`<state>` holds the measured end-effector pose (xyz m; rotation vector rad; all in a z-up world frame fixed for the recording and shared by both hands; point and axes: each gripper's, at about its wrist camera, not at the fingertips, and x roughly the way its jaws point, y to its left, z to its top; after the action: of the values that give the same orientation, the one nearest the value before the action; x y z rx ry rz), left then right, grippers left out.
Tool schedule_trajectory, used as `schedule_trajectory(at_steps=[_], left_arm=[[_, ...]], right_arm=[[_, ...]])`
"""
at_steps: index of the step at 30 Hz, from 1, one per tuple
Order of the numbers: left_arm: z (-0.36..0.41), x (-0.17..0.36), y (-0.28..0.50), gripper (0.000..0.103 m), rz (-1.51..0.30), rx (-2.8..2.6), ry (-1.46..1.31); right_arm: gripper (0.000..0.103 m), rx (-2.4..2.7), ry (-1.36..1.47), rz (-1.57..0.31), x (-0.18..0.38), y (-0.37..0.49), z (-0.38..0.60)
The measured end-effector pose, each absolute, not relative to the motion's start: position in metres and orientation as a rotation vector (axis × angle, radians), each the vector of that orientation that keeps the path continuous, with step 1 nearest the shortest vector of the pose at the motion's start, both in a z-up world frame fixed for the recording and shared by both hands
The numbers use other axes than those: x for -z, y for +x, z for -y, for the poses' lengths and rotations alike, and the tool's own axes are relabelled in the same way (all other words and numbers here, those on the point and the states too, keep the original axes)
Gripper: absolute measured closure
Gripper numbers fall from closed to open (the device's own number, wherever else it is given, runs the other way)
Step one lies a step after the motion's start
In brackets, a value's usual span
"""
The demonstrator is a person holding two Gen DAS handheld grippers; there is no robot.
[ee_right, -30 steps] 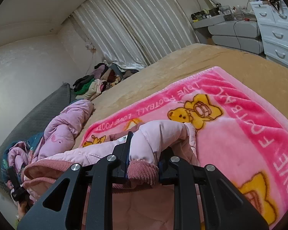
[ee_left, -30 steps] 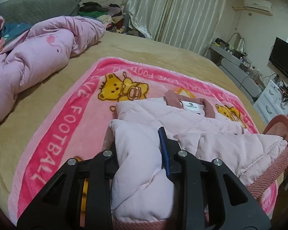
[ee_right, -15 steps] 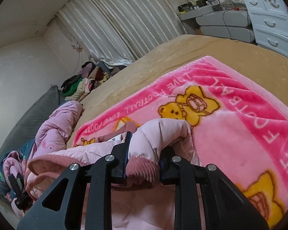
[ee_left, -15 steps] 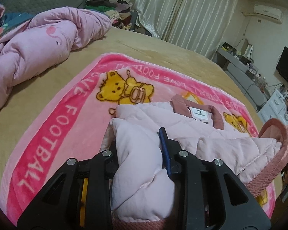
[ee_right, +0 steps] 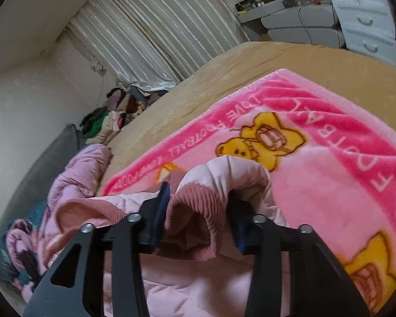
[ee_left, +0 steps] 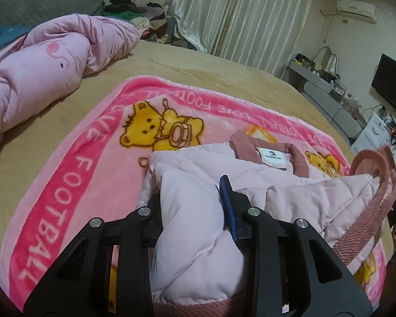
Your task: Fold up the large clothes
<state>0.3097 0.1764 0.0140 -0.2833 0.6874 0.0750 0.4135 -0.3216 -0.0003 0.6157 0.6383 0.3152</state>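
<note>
Here, closest to us, our left hand-held gripper (ee_left: pixel 192 206) pinches a thick fold of the pale pink quilted jacket (ee_left: pixel 290 185), its two fingers pressed into the padding on either side. Our right hand-held gripper (ee_right: pixel 198 206) is opening: the jacket's ribbed dusty-pink cuff (ee_right: pixel 195 222) sits loose between its spreading fingers, and the blue pads (ee_right: pixel 158 211) stand clear of the cloth on both sides.

The jacket lies bunched on the pink bear-print blanket (ee_left: pixel 74 174), its collar and white label (ee_left: pixel 273 155) turned up toward the far side, its corduroy-trimmed hem (ee_left: pixel 369 219) curling up at the right of the left wrist view. The blanket is spread flat over the tan bed (ee_left: pixel 198 63).

Further off on the bed, a rumpled pink quilt (ee_left: pixel 39 79) lies heaped at the left, apart from the blanket. Beyond it we see a grey headboard (ee_left: pixel 47 5), a pile of clothes (ee_left: pixel 134 10) and pale curtains (ee_left: pixel 245 13). At the far right stand a grey dressing table (ee_left: pixel 327 92) and a dark television (ee_left: pixel 390 82).
</note>
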Motion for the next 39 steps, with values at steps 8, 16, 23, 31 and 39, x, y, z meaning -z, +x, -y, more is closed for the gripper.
schedule_trajectory(at_steps=[8, 16, 23, 31, 39], left_arm=[[-0.172, -0.012, 0.309, 0.074, -0.684, -0.069, -0.281], [-0.17, -0.014, 0.308, 0.066, -0.676, -0.058, -0.286], [-0.161, -0.029, 0.3, 0.039, -0.617, -0.014, -0.297], [-0.157, -0.048, 0.288, 0.022, -0.576, 0.017, -0.309], [-0.152, -0.066, 0.278, 0.009, -0.559, 0.081, -0.363]], right_arm=[[0.012, -0.323, 0.526, -0.587, -0.012, 0.404, 0.31], [0.006, -0.16, 0.27, -0.612, 0.015, 0.395, 0.301], [0.006, -0.126, 0.134, -0.675, 0.047, 0.407, 0.291], [0.006, -0.133, 0.133, -0.72, 0.069, 0.414, 0.286], [0.006, -0.139, 0.126, -0.723, 0.073, 0.413, 0.284]])
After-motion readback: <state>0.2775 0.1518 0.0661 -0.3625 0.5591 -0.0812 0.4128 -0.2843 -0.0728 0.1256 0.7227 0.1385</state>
